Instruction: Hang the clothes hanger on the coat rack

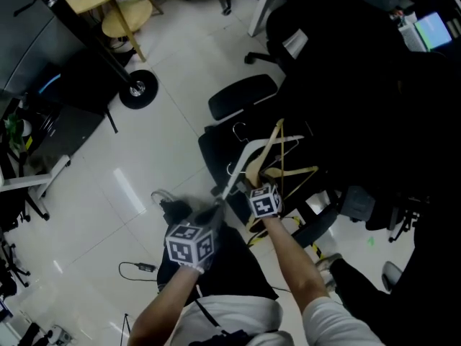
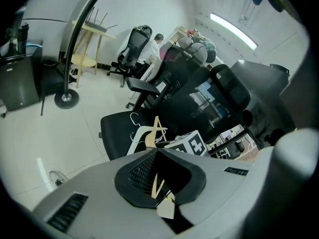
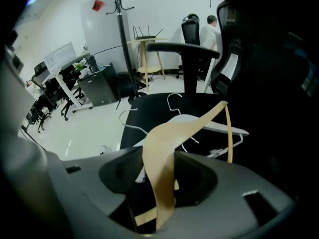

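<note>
A wooden clothes hanger [image 3: 164,138] runs between the jaws of my right gripper [image 3: 159,159], which is shut on it and holds it tilted above a black office-chair seat [image 3: 154,103]. White hangers [image 3: 219,127] lie on that seat beneath it. In the head view the wooden hanger [image 1: 268,153] sticks up just beyond the right gripper [image 1: 253,180]. My left gripper [image 1: 219,207] hovers to its left, jaws together with nothing in them; from its own view, the left gripper [image 2: 157,153] points at the hangers [image 2: 149,133]. The coat rack [image 3: 122,39] stands behind the chair on a round base [image 1: 137,89].
A second black chair [image 1: 241,96] stands beyond the one with the hangers. A wooden stool [image 1: 126,13] is near the rack's base. A black cabinet [image 3: 99,86] and desks line the left side. A cable [image 1: 137,267] lies on the tiled floor. A person [image 3: 212,31] sits far back.
</note>
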A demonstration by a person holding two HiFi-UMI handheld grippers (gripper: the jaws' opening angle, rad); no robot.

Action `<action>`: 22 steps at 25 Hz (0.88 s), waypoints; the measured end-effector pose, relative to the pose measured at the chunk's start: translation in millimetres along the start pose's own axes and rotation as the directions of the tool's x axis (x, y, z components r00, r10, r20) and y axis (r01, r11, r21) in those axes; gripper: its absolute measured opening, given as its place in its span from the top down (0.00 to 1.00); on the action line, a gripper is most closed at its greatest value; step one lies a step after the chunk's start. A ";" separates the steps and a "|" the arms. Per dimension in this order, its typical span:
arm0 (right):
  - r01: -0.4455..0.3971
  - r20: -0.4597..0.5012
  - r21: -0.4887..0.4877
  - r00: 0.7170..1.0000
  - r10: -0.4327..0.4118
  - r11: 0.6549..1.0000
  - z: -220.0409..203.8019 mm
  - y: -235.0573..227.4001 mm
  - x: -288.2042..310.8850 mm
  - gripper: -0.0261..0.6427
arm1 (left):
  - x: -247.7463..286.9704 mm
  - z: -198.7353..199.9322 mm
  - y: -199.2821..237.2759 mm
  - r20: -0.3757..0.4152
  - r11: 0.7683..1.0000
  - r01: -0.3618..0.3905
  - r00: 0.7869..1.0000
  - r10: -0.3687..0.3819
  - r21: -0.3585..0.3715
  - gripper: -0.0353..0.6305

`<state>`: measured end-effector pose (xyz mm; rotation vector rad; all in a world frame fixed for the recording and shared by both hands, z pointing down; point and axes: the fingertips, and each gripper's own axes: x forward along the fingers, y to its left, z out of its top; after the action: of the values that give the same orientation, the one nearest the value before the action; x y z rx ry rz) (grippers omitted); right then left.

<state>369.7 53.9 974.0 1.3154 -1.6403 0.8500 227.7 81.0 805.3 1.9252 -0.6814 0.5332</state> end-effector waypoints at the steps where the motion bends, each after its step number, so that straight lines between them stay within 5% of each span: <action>1: 0.004 0.010 0.002 1.000 -0.004 1.000 -0.5 -0.7 -9.7 0.64 | -2.8 2.0 -1.2 0.005 1.000 -0.001 1.000 0.001 0.002 0.95; 13: -0.051 0.214 0.174 0.977 0.013 0.983 31.9 7.5 -141.5 0.64 | -68.6 36.5 -20.0 0.131 0.998 -0.036 0.991 0.029 0.053 0.95; 22: -0.112 0.366 0.216 0.930 0.026 0.970 87.6 38.4 -240.1 0.64 | -156.1 92.1 -25.3 0.341 0.994 -0.094 0.938 0.069 0.058 0.95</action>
<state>336.4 80.7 719.1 1.6643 -1.9246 0.9052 134.7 42.4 652.6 2.0880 -0.9766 0.2802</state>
